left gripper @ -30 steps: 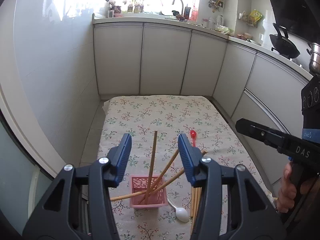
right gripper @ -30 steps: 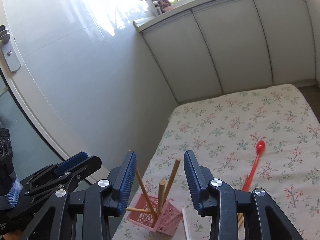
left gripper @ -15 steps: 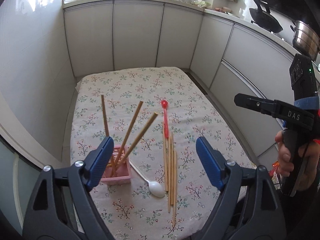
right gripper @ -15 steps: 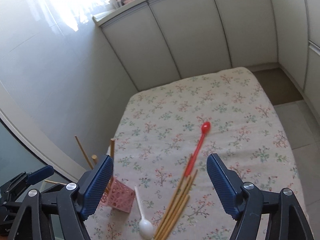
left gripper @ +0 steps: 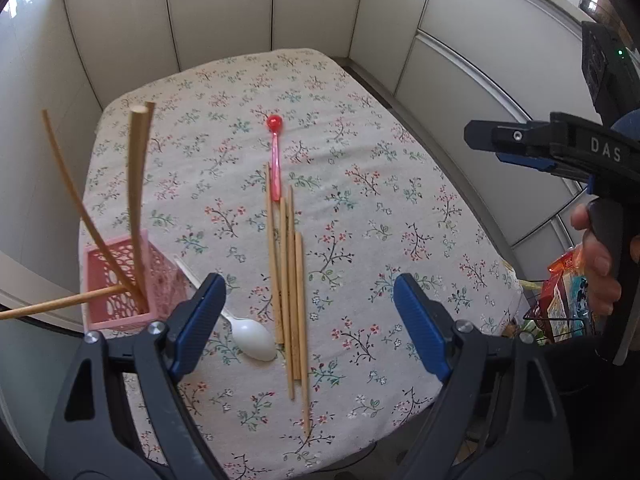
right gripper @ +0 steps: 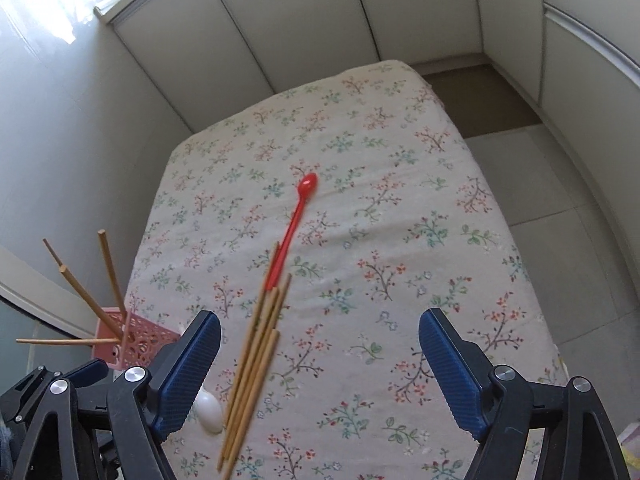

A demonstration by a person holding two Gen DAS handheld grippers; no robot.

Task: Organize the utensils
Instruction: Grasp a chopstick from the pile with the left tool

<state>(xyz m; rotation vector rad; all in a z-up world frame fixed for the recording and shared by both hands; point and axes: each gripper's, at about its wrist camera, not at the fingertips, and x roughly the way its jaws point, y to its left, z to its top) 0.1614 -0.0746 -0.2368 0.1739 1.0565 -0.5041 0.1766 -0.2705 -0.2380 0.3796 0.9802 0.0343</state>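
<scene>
A pink lattice holder (left gripper: 120,280) stands at the table's near left and holds several wooden chopsticks (left gripper: 136,200); it also shows in the right wrist view (right gripper: 136,340). Several loose chopsticks (left gripper: 290,280) lie in a row mid-table, also seen in the right wrist view (right gripper: 256,356). A white spoon (left gripper: 252,338) lies between holder and chopsticks. A red spoon (left gripper: 275,156) lies beyond them, also in the right wrist view (right gripper: 294,224). My left gripper (left gripper: 310,320) is open and empty above the chopsticks. My right gripper (right gripper: 320,360) is open and empty, and shows at the right of the left wrist view (left gripper: 520,144).
The table has a floral cloth (left gripper: 380,200) and stands among white cabinets (left gripper: 320,8) at the back and right. A wire basket with snack packets (left gripper: 560,300) sits by the table's right edge. Floor tiles (right gripper: 568,200) lie to the right.
Both grippers have opened wide and tilted down over the table. The views now look down on the loose chopsticks and spoons, with the holder off to the left.
</scene>
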